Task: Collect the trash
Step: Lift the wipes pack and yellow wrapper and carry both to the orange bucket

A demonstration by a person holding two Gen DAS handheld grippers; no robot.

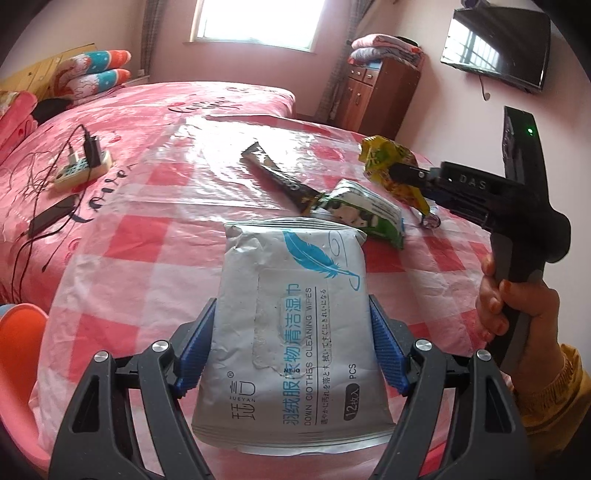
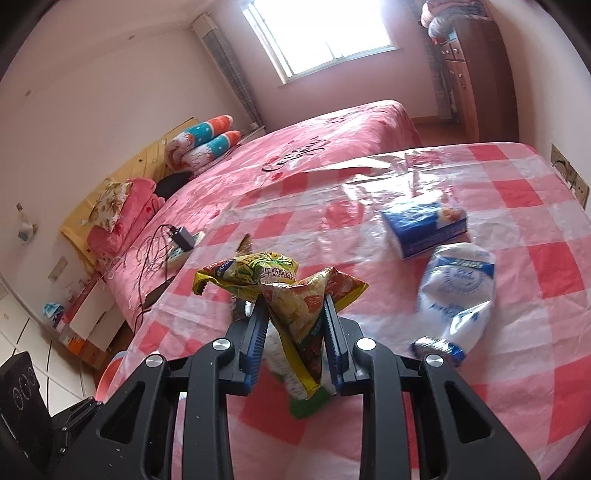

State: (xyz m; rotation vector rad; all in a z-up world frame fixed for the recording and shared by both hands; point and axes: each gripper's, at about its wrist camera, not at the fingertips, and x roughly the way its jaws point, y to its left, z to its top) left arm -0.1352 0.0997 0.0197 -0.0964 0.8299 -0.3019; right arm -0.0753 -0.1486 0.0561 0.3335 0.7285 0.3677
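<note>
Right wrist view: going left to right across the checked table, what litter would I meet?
Crumpled yellow snack bag pinched in the jaws → blue tissue pack → crushed white plastic bottle, the last two lying on the checked tablecloth.

Both cams ride the grippers, looking forward and down along the fingers – super close, each held packet fills the lower frame. Left wrist view looks across the checkered table (image 1: 155, 236) toward the bed (image 1: 192, 99), window (image 1: 255, 22) and the right gripper (image 1: 397, 173). Right wrist view shares that table, bed and window – just angled differently.
</note>
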